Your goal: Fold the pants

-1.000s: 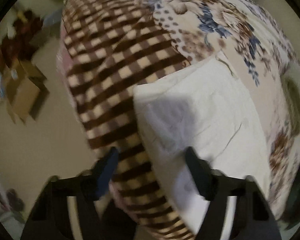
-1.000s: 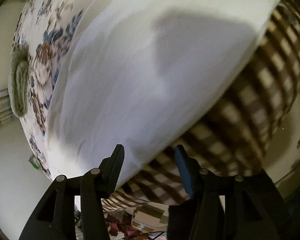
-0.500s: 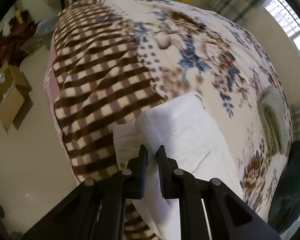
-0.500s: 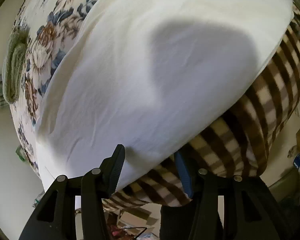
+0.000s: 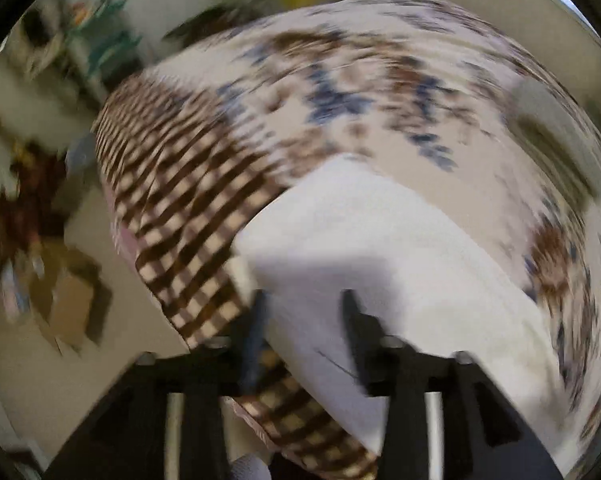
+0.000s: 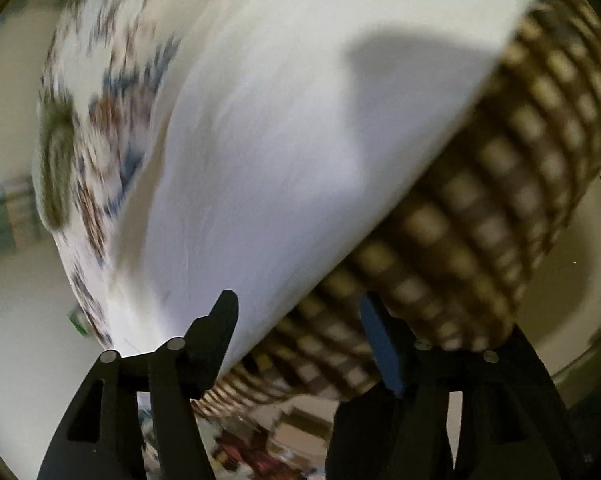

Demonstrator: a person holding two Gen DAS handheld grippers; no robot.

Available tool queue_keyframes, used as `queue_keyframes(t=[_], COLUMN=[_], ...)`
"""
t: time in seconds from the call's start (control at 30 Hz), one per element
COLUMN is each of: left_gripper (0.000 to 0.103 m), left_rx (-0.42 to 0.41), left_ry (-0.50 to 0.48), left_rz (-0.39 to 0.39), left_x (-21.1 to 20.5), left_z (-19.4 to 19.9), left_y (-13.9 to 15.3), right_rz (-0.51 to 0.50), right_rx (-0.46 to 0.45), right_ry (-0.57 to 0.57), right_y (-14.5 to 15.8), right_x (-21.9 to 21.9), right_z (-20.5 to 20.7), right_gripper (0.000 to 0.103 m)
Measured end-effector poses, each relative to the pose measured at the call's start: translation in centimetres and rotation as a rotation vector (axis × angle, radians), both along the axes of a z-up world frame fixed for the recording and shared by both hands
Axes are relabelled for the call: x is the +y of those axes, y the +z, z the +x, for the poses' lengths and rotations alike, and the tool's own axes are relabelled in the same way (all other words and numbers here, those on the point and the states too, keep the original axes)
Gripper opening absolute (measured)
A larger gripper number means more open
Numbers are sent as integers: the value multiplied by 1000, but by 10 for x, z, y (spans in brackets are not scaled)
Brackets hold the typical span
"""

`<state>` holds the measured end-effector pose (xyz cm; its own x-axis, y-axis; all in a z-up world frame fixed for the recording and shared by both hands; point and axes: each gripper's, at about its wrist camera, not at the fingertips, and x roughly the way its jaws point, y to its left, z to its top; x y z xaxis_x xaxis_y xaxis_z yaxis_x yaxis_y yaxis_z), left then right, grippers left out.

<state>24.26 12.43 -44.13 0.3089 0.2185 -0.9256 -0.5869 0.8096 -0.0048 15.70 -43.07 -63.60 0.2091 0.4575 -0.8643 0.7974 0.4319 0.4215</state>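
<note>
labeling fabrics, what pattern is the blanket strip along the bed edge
Brown-and-cream checked blanket, clearest in the left wrist view.

The pants point(image 5: 380, 248) are smooth, matt white cloth. The blanket point(image 5: 188, 200) is soft checked and floral fabric. Both grippers point(image 6: 296, 320) look like matt black plastic.

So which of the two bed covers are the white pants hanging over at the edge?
The brown checked blanket; the floral quilt lies farther up the bed, beyond the pants.

A home bedroom; floral bedspread point(image 5: 380, 80), cluttered floor boxes point(image 5: 66, 308).
</note>
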Motion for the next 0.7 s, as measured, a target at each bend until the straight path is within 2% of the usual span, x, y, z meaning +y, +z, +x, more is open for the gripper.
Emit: queue_keyframes(t=[0.03,0.1,0.17,0.27,0.37,0.43,0.47,0.57,0.63,0.7], left_gripper=[73,86,86,86,86,86,86,86,89,96], left_rx=[2,-1,11,57,116,150,149,238,268,258], left_ry=[-51,-137,-244,-394,-529,-603,-652,-695,-687,-695], left_rz=[17,24,-4,-78,-114,-132,-142,-164,-148,-151], left_x=[-21,-56,-104,-175,-250,-293,-316,-345,-349,-349], left_z=[2,11,20,35,44,49,50,58,62,66], left_y=[7,12,7,-17,-49,-67,-75,-111,-127,-133], right_rz=[-24,-66,-111,-163,-148,-104,-75,2,36,101], right_rx=[-20,-35,-44,-66,-83,-158,-226,-393,-422,-474], right_ry=[-41,-105,-190,-276,-320,-375,-404,-425,-430,-452], right_y=[5,10,13,7,-19,-34,-38,-44,-57,-75], right_x=[-19,-48,-83,-120,-151,-160,-164,-170,-176,-184], right_z=[-9,-20,-33,-40,-40,-40,-39,-29,-21,-14], right_gripper=[69,70,70,70,70,70,70,69,69,69])
